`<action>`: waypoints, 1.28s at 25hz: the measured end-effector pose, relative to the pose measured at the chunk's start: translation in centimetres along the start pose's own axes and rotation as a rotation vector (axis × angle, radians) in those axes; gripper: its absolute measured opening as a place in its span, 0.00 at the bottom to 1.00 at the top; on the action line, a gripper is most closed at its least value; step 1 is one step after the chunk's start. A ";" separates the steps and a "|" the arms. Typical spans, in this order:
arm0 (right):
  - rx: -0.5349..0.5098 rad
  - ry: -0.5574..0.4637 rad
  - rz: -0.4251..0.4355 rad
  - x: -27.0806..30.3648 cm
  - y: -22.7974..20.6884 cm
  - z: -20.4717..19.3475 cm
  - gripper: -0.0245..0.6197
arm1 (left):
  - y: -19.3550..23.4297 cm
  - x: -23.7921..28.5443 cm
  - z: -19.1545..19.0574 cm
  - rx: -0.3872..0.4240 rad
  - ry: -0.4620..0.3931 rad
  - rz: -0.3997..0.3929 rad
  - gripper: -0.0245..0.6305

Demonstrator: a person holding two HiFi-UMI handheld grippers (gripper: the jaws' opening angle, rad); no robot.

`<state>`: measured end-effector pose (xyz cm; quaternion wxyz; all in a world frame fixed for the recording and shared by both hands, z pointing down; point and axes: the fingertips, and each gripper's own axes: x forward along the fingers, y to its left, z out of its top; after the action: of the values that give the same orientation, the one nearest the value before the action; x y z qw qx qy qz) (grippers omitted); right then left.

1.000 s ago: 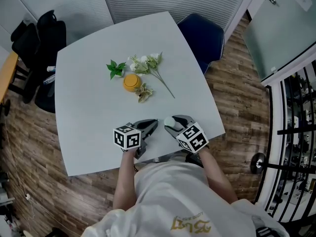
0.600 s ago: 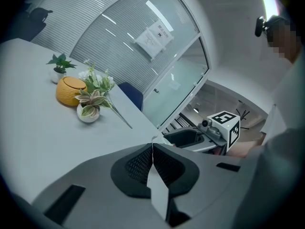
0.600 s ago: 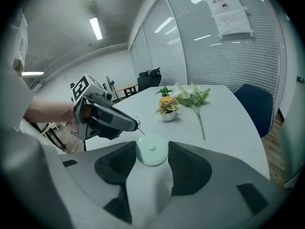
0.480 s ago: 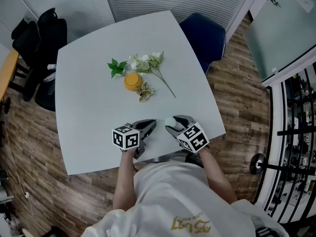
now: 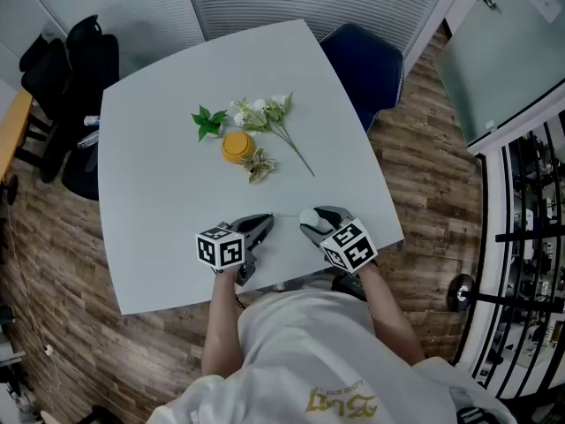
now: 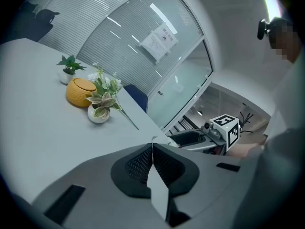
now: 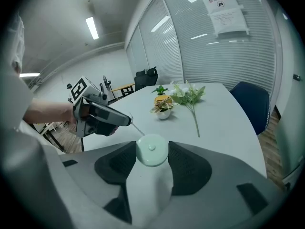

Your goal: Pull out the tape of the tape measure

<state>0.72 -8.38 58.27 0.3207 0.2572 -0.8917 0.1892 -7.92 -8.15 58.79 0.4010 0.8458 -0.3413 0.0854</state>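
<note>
In the head view both claws sit over the near edge of the table [image 5: 168, 193], tips facing each other. The right claw [image 5: 312, 223] is clamped on the round, pale tape measure [image 5: 306, 216], and the left claw [image 5: 262, 226] lies just beside it on the left. The left gripper view shows that claw's jaws pressed together, with what looks like the pale end of the tape [image 6: 153, 139] nipped at their tip. In the right gripper view the tape measure fills the gap between the pads. The thin tape [image 7: 137, 128] runs from its rim up and left to the left claw's tip, short and straight. Pulling out more probably means drawing the left claw away along that line.
</note>
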 end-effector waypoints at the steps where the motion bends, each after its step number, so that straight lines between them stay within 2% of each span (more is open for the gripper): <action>1: 0.001 0.000 0.000 0.0 0.0 0.0 0.39 | 0.0 0.0 0.0 -0.001 0.000 0.001 0.05; 32: 0.020 0.014 -0.008 0.0 -0.9 -0.4 0.39 | 1.9 -1.0 -0.2 -0.019 -0.004 0.069 0.05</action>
<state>1.37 -8.88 58.69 0.3251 0.2626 -0.8865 0.1988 -9.87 -8.34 59.66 0.4049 0.8300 -0.3720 0.0942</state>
